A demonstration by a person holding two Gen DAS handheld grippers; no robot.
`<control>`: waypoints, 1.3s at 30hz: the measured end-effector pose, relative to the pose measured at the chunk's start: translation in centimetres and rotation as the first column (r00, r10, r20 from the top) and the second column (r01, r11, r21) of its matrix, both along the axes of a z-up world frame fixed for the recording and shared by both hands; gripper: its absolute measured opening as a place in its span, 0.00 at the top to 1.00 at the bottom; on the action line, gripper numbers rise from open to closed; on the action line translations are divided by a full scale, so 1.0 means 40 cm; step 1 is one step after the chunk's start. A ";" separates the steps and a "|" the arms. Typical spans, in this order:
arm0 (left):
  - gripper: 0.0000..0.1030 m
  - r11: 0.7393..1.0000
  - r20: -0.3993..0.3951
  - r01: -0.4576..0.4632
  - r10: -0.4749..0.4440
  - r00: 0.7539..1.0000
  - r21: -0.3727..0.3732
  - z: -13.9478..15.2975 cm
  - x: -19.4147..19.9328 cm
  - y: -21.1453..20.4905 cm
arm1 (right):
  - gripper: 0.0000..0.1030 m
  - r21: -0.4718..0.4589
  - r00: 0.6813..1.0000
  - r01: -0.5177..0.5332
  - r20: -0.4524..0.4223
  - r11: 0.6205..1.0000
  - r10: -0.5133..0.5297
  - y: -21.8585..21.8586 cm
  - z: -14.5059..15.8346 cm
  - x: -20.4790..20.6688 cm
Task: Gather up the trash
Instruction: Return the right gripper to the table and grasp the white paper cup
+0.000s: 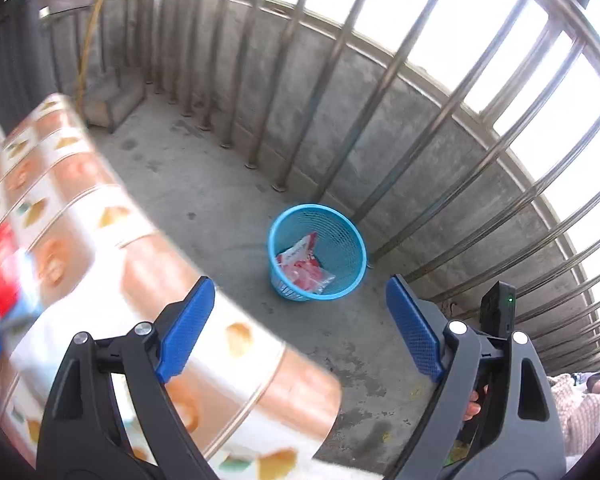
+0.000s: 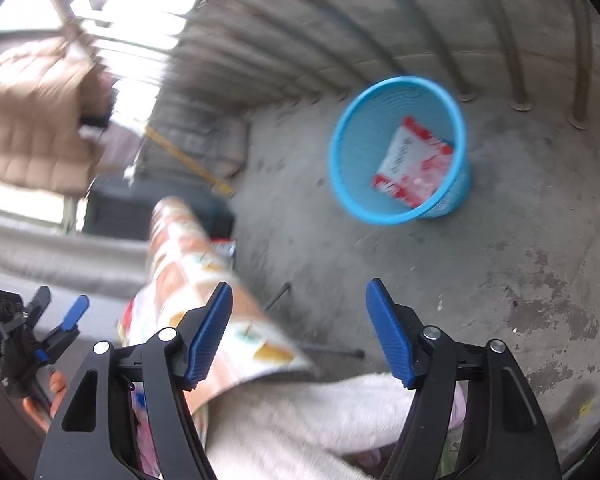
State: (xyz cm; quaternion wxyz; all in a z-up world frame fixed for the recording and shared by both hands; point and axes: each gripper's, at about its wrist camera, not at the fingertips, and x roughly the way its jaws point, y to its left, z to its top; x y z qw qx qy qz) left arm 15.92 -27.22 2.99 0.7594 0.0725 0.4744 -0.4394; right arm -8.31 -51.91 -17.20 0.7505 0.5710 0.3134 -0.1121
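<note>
Both tongs, left (image 1: 300,320) and right (image 2: 300,332), are gaping empty above the blue basket (image 1: 352,240); only the left view is showing a red packet (image 1: 0,272) lying on the surface (image 1: 228,360).

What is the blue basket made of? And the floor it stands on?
The blue wastebasket looks like plastic: one even bright colour, a smooth rim and walls moulded as a fine open mesh. The floor looks like bare concrete: grey, matt and rough, with dark stains and worn patches. The red and white wrapper inside the wastebasket seems to be thin glossy plastic film, since it crinkles and shines.
</note>
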 end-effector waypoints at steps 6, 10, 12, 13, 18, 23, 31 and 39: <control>0.19 0.986 0.032 -0.160 0.162 0.986 -0.042 0.017 -0.042 0.310 | 0.33 -0.026 0.975 -0.221 0.030 0.975 0.221 0.157 0.074 0.040; 0.18 0.961 0.005 -0.276 0.277 0.961 -0.033 -0.011 -0.069 0.496 | 0.33 -0.055 0.912 -0.407 0.027 0.912 0.408 0.292 0.109 0.082; 0.18 0.941 -0.023 -0.336 0.336 0.942 -0.033 -0.023 -0.075 0.577 | 0.33 -0.077 0.864 -0.501 0.023 0.862 0.504 0.364 0.127 0.105; 0.18 0.930 -0.037 -0.367 0.366 0.930 -0.035 -0.029 -0.080 0.617 | 0.33 -0.087 0.841 -0.536 0.025 0.840 0.540 0.396 0.135 0.115; 0.18 0.875 -0.079 -0.482 0.479 0.874 -0.032 -0.070 -0.100 0.733 | 0.32 -0.095 0.695 -0.713 0.030 0.694 0.718 0.569 0.167 0.167; 0.18 0.851 -0.138 -0.524 0.517 0.845 -0.020 -0.123 -0.123 0.787 | 0.32 -0.117 0.564 -0.821 -0.013 0.559 0.825 0.705 0.186 0.211; 0.18 0.861 -0.175 -0.508 0.502 0.847 0.016 -0.174 -0.156 0.824 | 0.32 -0.091 0.440 -0.897 -0.092 0.433 0.893 0.838 0.161 0.250; 0.18 0.865 -0.208 -0.500 0.497 0.842 0.043 -0.215 -0.150 0.824 | 0.30 -0.032 0.375 -0.927 -0.090 0.373 0.923 0.912 0.120 0.281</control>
